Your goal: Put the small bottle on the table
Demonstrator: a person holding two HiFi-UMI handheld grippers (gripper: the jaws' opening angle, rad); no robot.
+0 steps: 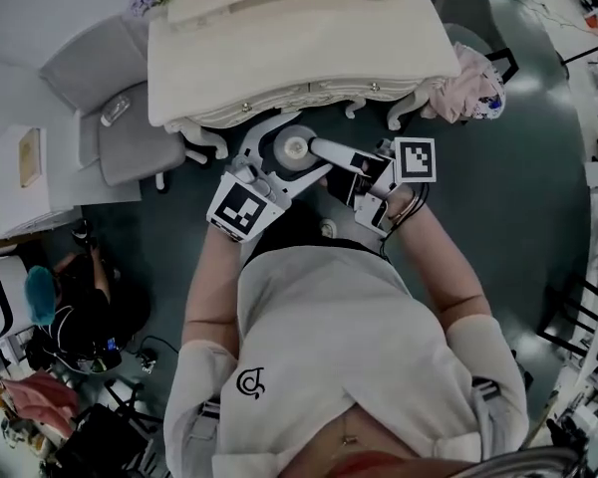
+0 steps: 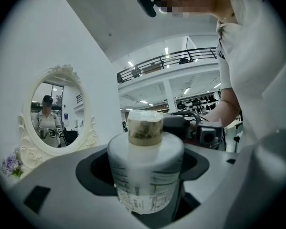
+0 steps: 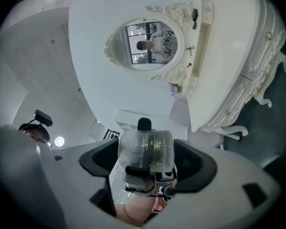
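Note:
The small bottle (image 1: 296,148) is white with a pale taped cap and a printed label. It hangs in the air just in front of the cream dressing table (image 1: 299,58), below its front edge. My left gripper (image 1: 284,157) is shut on it; in the left gripper view the bottle (image 2: 145,171) stands upright between the grey jaws, close to the camera. My right gripper (image 1: 326,155) reaches in from the right. In the right gripper view the bottle (image 3: 146,151) fills the gap between both dark pads, with the left gripper behind it.
An oval carved mirror (image 2: 52,109) stands on the table's back, and small items lie near it. A grey chair (image 1: 120,118) is left of the table, and a bundle of pink cloth (image 1: 468,88) at its right corner. Another person (image 1: 80,307) crouches at the far left.

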